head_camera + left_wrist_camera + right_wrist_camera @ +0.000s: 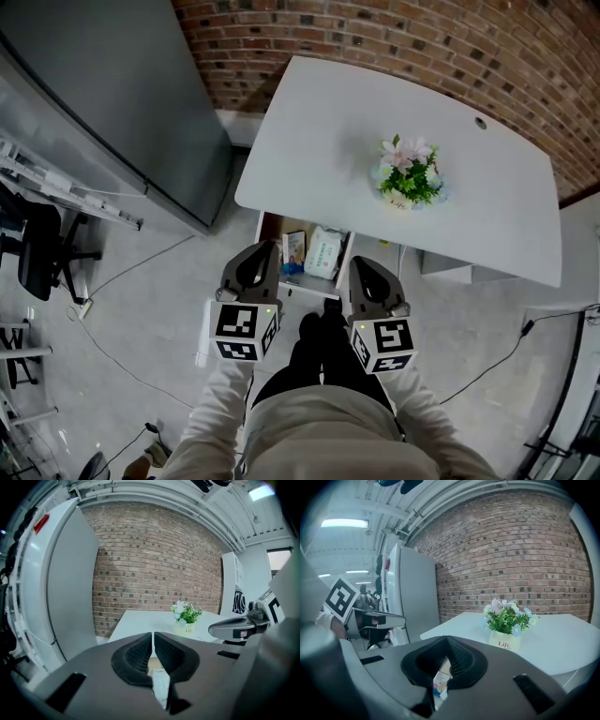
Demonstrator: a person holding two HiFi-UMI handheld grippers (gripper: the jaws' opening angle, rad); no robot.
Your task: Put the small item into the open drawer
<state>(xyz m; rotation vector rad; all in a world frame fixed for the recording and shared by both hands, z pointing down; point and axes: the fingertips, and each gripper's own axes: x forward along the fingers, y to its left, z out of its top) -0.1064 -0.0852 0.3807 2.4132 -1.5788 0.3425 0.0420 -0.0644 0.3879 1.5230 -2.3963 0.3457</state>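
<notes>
Head view shows the drawer (270,231); gripper views show left tool (153,638), right tool (447,643) closed.

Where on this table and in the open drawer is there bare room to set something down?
The table is bare left of the flower pot up to its edge, and right of it toward the cable hole. The drawer looks crowded: a carton and a white packet fill its visible part.

You face a red brick wall (394,37) behind a white desk (319,141). To your left, a tall grey cabinet (103,94) and a black office chair (42,248) stand on grey floor (141,309).
</notes>
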